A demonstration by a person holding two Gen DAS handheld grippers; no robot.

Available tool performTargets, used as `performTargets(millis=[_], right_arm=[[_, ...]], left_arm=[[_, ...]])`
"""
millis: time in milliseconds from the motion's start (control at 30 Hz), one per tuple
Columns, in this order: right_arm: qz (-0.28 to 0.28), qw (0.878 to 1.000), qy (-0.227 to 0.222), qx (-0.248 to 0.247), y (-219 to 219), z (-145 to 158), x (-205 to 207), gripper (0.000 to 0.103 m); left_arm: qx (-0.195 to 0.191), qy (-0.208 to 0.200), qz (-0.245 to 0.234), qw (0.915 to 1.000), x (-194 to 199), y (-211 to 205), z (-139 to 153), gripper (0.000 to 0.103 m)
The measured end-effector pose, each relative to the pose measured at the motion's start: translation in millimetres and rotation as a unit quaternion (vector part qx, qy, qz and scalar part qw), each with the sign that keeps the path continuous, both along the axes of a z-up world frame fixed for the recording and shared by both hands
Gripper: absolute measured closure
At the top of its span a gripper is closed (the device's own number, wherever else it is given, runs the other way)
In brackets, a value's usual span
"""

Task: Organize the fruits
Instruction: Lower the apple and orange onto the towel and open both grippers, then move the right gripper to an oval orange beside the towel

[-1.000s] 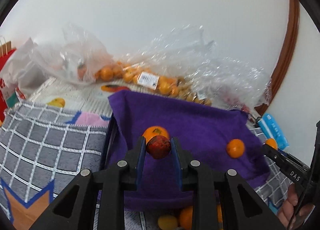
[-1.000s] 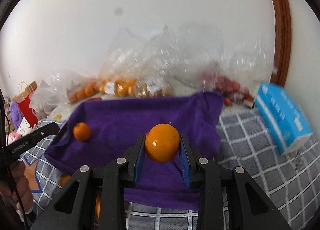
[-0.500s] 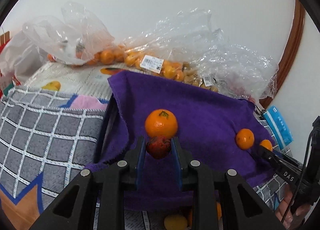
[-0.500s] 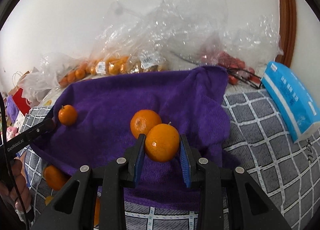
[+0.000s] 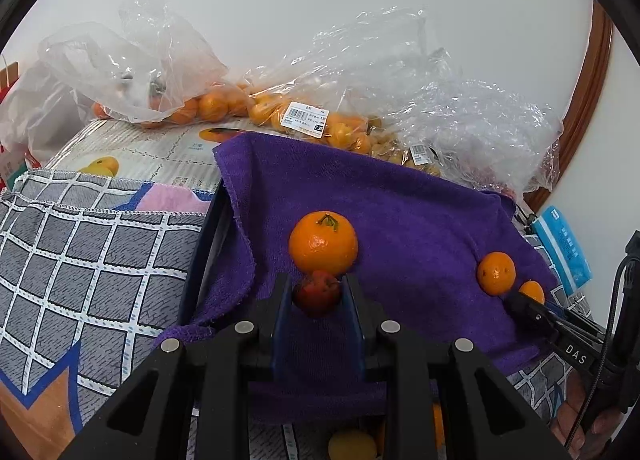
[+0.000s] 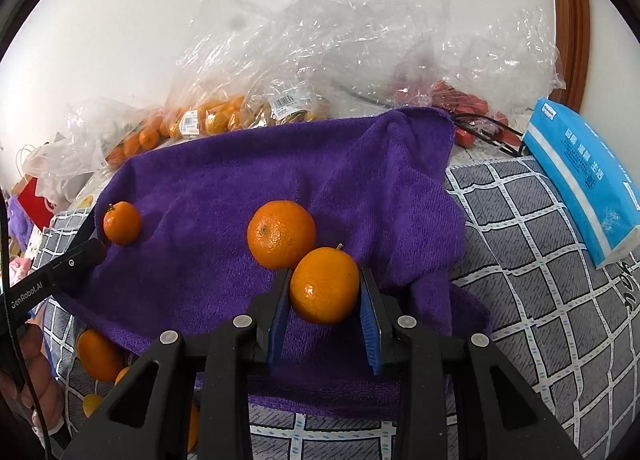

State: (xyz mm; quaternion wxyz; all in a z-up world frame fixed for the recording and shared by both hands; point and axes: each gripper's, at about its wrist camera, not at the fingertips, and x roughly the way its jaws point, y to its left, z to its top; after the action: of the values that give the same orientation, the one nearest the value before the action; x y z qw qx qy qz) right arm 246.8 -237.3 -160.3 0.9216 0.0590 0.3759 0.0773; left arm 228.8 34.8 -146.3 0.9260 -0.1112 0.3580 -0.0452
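My left gripper (image 5: 317, 294) is clamped on a small dark red fruit (image 5: 317, 292), pinched across its middle so it cannot roll out, and it hangs low over the purple towel (image 5: 400, 220), right in front of a large orange (image 5: 323, 243) that already sits there stem-up; I judge I am bringing the red one down beside it to build a group. My right gripper (image 6: 325, 288) is closed on a second orange (image 6: 324, 285), gripped at its widest part, its stem nub pointing up and slightly away from me; being near-round, it has no real long axis. It hangs just beside another orange (image 6: 281, 234) resting on the towel, whether touching I cannot tell. A smaller orange (image 6: 122, 222) lies well apart near the towel's left edge. Beyond, clear plastic bags (image 6: 280, 72) of fruit are heaped against the wall, and a blue tissue pack (image 6: 584, 184) lies on the checked cloth (image 6: 540, 280) to my right
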Motion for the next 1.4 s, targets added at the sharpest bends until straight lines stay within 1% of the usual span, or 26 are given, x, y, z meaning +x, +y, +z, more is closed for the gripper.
performTargets(millis=[67,100,167,233,300,333,400,500,567,700,733,767,833,900,967,1000,1067,1133,1233,1333,1400], right_arm=[[-0.001,1.000,-0.002,0.000,0.1,0.2,-0.4,0.070],[0.000,1.000,-0.003,0.002,-0.5,0.6,-0.7,0.068],[-0.002,1.000,-0.010,0.002,-0.7,2.6,-2.5,0.058],[-0.004,1.000,-0.020,0.000,-0.5,5.1,-5.6,0.055],[-0.009,1.000,-0.029,-0.004,-0.1,7.5,-8.7,0.052],[-0.013,0.999,-0.037,-0.006,0.0,9.3,-11.3,0.051],[-0.018,0.999,-0.046,-0.007,-0.2,11.5,-14.3,0.051],[-0.028,0.998,-0.061,-0.009,-1.8,16.0,-19.7,0.051],[-0.023,0.997,-0.073,-0.007,-2.0,19.7,-24.4,0.051],[-0.028,0.994,-0.103,-0.011,-0.4,29.9,-33.6,0.051],[-0.025,0.994,-0.107,-0.008,0.1,33.7,-36.4,0.051],[-0.022,0.994,-0.104,-0.009,1.1,35.5,-37.8,0.051],[-0.015,0.996,-0.084,-0.008,4.3,41.1,-42.5,0.051],[-0.014,0.997,-0.074,-0.001,7.6,44.0,-52.1,0.051],[0.000,0.998,-0.059,0.007,15.0,43.9,-65.0,0.052],[0.004,0.998,-0.055,0.006,18.1,42.2,-69.2,0.054],[0.017,0.999,-0.042,0.000,30.4,37.1,-80.0,0.060],[0.033,0.999,-0.029,-0.008,45.0,29.6,-88.7,0.065],[0.045,0.999,-0.017,-0.005,58.1,17.5,-95.3,0.065],[0.050,0.999,0.005,0.008,64.5,5.3,-94.0,0.070],[0.051,0.998,0.019,0.016,66.8,-1.5,-92.3,0.071]], left_arm=[[0.002,0.001,0.000,1.0000,0.0,-0.4,0.0,0.078],[0.002,0.001,0.000,1.0000,0.1,-0.7,0.1,0.078],[0.002,0.001,-0.001,1.0000,-0.1,-0.8,0.5,0.077],[-0.001,-0.004,-0.001,1.0000,-2.0,-0.5,2.1,0.073],[-0.002,-0.011,0.001,0.9999,-4.0,0.2,4.2,0.060],[-0.003,-0.018,0.003,0.9998,-5.6,1.0,6.1,0.058],[-0.005,-0.029,0.010,0.9995,-8.8,3.4,8.8,0.058],[-0.013,-0.034,0.017,0.9992,-11.4,7.5,10.9,0.058],[-0.019,-0.042,0.020,0.9988,-15.1,10.4,13.1,0.058],[-0.010,-0.059,0.026,0.9978,-22.7,13.0,18.9,0.059],[-0.014,-0.060,0.023,0.9978,-23.8,14.4,20.5,0.059],[-0.025,-0.060,0.015,0.9978,-24.8,16.3,21.7,0.059],[-0.037,-0.058,0.010,0.9976,-26.3,20.3,23.7,0.059],[-0.039,-0.062,0.013,0.9972,-28.1,22.8,25.8,0.058],[-0.042,-0.066,0.019,0.9967,-29.4,26.4,28.2,0.058],[-0.045,-0.067,0.020,0.9966,-29.9,27.6,28.7,0.058],[-0.052,-0.067,0.020,0.9962,-30.7,30.7,30.0,0.056],[-0.059,-0.068,0.020,0.9957,-31.5,32.5,31.5,0.054],[-0.068,-0.067,0.019,0.9952,-32.2,35.0,32.2,0.053],[-0.071,-0.067,0.019,0.9950,-32.7,36.3,32.4,0.053],[-0.072,-0.069,0.018,0.9949,-33.3,36.9,33.0,0.053]])
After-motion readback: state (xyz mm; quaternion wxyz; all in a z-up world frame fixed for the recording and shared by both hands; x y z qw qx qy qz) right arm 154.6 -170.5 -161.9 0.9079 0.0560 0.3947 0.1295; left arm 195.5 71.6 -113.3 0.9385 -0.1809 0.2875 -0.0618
